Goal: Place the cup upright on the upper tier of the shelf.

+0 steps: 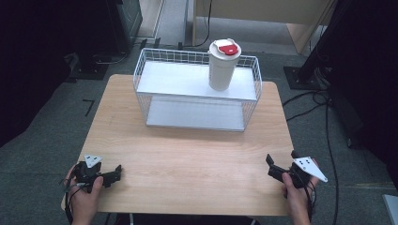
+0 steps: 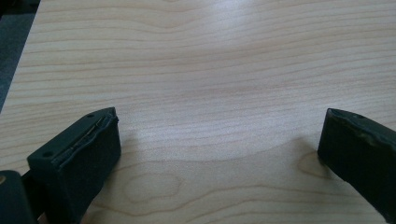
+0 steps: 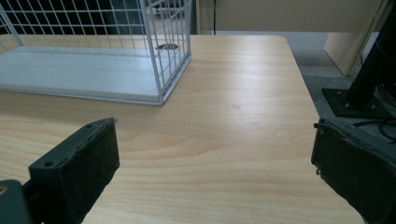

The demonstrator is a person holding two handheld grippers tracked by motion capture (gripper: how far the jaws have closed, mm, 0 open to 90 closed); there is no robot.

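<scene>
Light wooden tabletop w/ rounded corners carries a white wire two-tier shelf rack along its far edge, roughly centred. On the rack's upper shelf, toward its right end, stands a white ribbed tumbler w/ a white lid and red flap, upright. Left gripper sits at the near-left corner of the tabletop, held in the person's left hand; right gripper sits near the near-right corner, in the right hand. Both are well apart from the rack and from each other. In the left gripper view the jaws stand wide apart w/ nothing but bare wood between them; same in the right gripper view, jaws spread wide, empty, pointing over the tabletop toward the rack's right front corner and lower shelf. Progress, as I judge it: nothing underway yet, looks like a rest or start pose. The tumbler is untouched on the top shelf, neither gripper near it. If the tumbler is the thing to handle, all of it is left: reach across to the far edge, close on the cup body, lift it clear of the rack's wire rim. Right gripper is prob. the closer one for that.
</scene>
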